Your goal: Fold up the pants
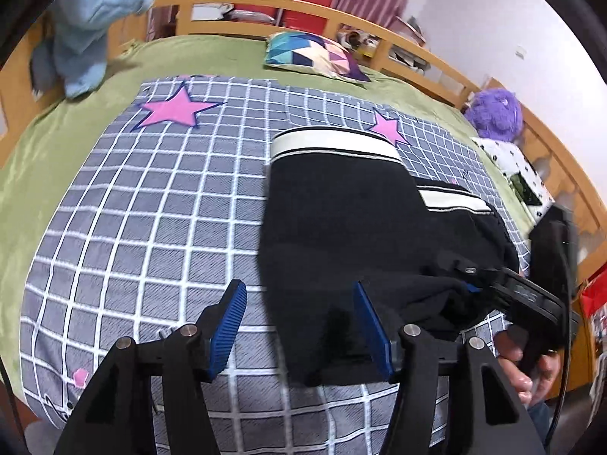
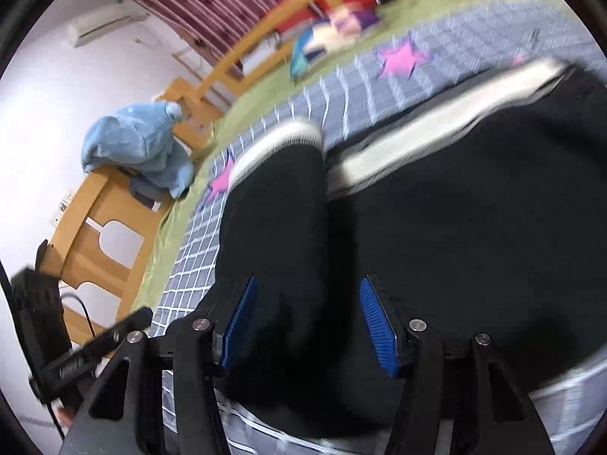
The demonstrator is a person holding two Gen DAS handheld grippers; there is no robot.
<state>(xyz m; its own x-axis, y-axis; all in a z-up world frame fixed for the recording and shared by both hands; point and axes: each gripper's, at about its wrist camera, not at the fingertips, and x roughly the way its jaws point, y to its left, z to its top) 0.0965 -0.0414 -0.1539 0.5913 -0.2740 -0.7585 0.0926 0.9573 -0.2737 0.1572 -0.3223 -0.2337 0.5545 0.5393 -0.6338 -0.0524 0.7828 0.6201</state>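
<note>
The pants (image 1: pixel 341 227) lie on the grid blanket (image 1: pixel 151 208) on the bed, black, with a pale cuff (image 1: pixel 335 144) at the far end. Their long axis runs away from both grippers, from the near edge of the bed toward the pillow (image 1: pixel 315 55). A second pale band (image 1: pixel 451 199) lies more to the right, so the cloth seems already doubled there.

The left gripper (image 1: pixel 299 328) hovers over the near left edge of the pants. Its jaws stand apart: the right pad (image 1: pixel 373 331) is over the black cloth, the left pad (image 1: pixel 229 328) is over the bare blanket, and nothing is pinched.

The right gripper (image 2: pixel 307 322) is over the near end too, more to the right, with its jaws released; black cloth is below and between them, but the blur hides whether they touch it.

Both grippers are at the near end, so I judge the next grasp is there, with the fold going along the long axis toward the cuff.
</note>
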